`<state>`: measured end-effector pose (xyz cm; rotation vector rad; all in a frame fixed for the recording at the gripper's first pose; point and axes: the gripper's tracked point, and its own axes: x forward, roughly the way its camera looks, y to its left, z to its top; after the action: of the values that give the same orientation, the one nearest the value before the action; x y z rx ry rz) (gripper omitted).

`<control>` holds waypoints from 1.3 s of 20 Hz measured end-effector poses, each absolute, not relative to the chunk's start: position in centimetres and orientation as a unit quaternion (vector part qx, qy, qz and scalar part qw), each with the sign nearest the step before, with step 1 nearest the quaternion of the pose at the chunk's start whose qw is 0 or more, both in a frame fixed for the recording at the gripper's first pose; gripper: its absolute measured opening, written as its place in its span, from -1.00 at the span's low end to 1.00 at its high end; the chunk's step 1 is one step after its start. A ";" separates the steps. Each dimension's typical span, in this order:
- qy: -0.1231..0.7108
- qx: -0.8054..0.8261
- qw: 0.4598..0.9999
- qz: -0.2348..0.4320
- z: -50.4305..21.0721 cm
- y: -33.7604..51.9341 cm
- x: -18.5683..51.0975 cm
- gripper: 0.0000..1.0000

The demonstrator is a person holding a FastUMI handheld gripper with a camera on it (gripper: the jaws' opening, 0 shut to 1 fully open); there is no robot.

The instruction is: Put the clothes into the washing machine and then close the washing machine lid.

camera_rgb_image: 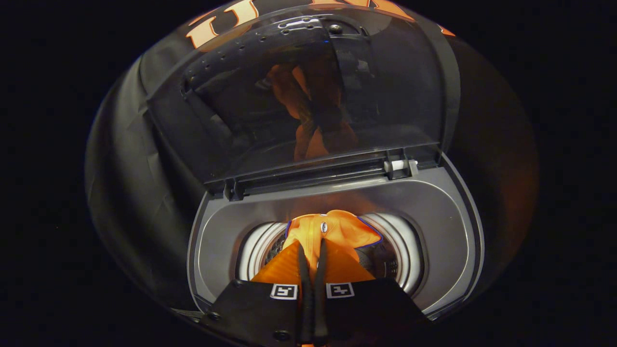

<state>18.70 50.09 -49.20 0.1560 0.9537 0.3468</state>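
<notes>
The washing machine (332, 231) stood open — its grey top frame ringed a round drum with pale ribbed walls. The dark transparent lid (299, 91) was raised upright behind the opening, on its hinge at the back edge. An orange garment (332, 231) with thin blue trim hung over the drum mouth — bunched, pinched between the two fingers of the gripper (312, 250).

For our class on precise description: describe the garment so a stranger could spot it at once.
Start at the top-loading washing machine with its lid raised. Over its round drum opening, an orange garment hangs pinched between the closed fingers of the gripper. It is the sole bright fabric there, edged with a thin dark trim.
</notes>
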 end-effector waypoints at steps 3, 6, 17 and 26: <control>0.459 0.068 0.870 0.167 -49.4 50.4 19.6 -0.84; 0.474 0.056 0.863 0.166 -50.5 51.0 20.0 -0.84; 0.499 0.030 0.856 0.134 -52.5 50.7 19.1 0.75; 0.451 0.024 0.878 0.158 -48.1 50.4 18.9 0.98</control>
<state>18.90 50.37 -48.10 0.0503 0.9409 0.3290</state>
